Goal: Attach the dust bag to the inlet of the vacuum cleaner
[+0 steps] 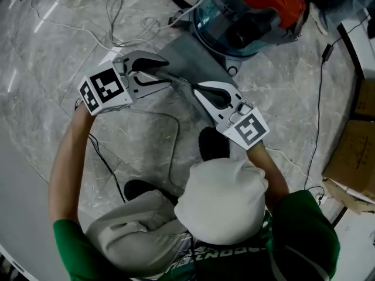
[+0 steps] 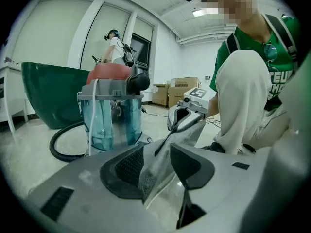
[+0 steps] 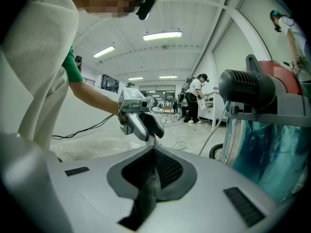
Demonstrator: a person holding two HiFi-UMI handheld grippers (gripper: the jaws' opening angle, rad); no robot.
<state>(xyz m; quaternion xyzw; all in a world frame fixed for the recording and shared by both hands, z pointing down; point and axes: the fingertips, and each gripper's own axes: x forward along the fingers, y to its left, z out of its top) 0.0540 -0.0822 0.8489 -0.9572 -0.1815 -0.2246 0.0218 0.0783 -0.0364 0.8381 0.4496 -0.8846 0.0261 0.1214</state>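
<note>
Both grippers are out in the middle of the head view with the dust bag running between them. My right gripper is pinching one edge of it, fingers pressed together on the dark fabric. My left gripper is sitting with its fingers spread wide. The mesh of the bag is hanging loose between them and isn't clamped. The vacuum cleaner is standing at the upper right of the frame, just past the bag's far edge. I can't tell if they're touching.

Two tongs; one dust bag; one vacuum cleaner.
</note>
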